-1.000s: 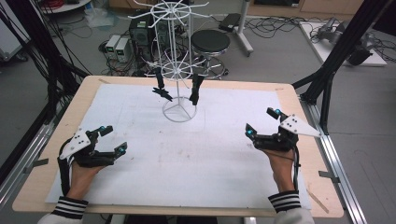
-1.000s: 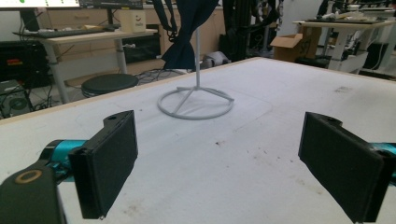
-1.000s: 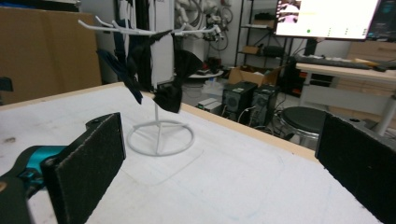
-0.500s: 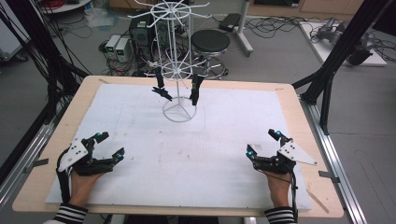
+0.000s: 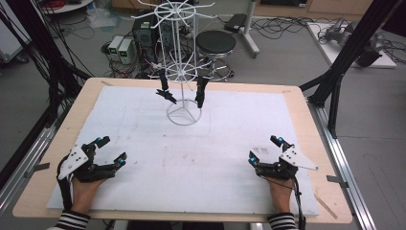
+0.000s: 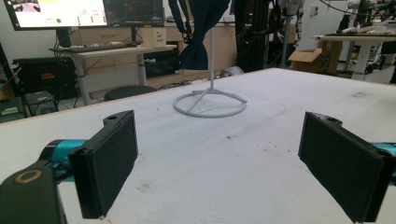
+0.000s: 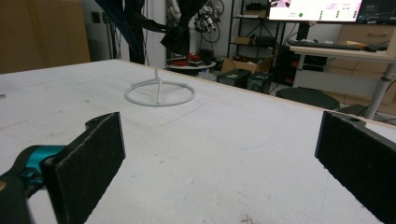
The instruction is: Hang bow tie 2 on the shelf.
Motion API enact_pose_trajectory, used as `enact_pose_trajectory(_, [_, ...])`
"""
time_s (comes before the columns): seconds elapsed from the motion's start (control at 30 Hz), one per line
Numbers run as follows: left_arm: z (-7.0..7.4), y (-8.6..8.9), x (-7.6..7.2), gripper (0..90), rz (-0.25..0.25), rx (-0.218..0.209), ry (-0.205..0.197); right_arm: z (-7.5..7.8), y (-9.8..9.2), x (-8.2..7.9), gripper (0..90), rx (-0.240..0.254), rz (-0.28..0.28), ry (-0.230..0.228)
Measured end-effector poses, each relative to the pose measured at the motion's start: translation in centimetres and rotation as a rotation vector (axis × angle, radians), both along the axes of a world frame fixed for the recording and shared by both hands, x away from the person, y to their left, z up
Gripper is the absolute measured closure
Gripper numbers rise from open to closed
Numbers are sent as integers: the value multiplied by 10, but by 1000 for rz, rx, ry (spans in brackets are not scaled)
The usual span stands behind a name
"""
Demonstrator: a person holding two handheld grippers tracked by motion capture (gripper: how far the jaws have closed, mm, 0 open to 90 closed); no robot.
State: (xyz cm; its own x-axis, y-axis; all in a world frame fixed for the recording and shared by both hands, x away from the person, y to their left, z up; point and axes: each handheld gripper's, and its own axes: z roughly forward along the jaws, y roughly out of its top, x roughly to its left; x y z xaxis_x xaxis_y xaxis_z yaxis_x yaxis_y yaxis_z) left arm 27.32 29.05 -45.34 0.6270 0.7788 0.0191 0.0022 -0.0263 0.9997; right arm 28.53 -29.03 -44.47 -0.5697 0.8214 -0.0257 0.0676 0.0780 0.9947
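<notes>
— Which step is this, would you say?

— The very start, I'd judge. Both tools are low over the tabletop (image 5: 298, 110), on the person's side of the wire stand (image 5: 182, 72) and well apart from it. The left hand-held gripper (image 5: 111, 148) is out to the stand's left, the right hand-held gripper (image 5: 262, 148) out to its right.

— Are they holding anything?

— No. On each one the jaws stand wide with only bare white surface between them. The left gripper view and the right gripper view both make that plain.

— So what are they after?

— The two dark pieces on the stand, most likely. The left dark piece (image 5: 165, 91) and the right dark piece (image 5: 201, 91) hang from the stand's lower ring, either side of its pole and clear of its base ring (image 5: 183, 115). From the left gripper view one of them looks like folded dark cloth, but I can't say exactly what it is.

— Which way do they point?

— Downward. Each hangs with its long axis roughly upright, alongside the pole. The left one's lower end kicks out at a slant, and the right one hangs straighter.

— And the next move?

— My guess is a long reach forward and up to the stand. The open jaws would need to come in from the side, across that upright length, and close without swinging the piece or nudging the light stand.
</notes>
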Motion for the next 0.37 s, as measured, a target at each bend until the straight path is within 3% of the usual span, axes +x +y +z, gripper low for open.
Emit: enact_pose_trajectory(0.37, [0,0,0,123,2,-4,-1,3,-3,-5,8,18,-36,-15])
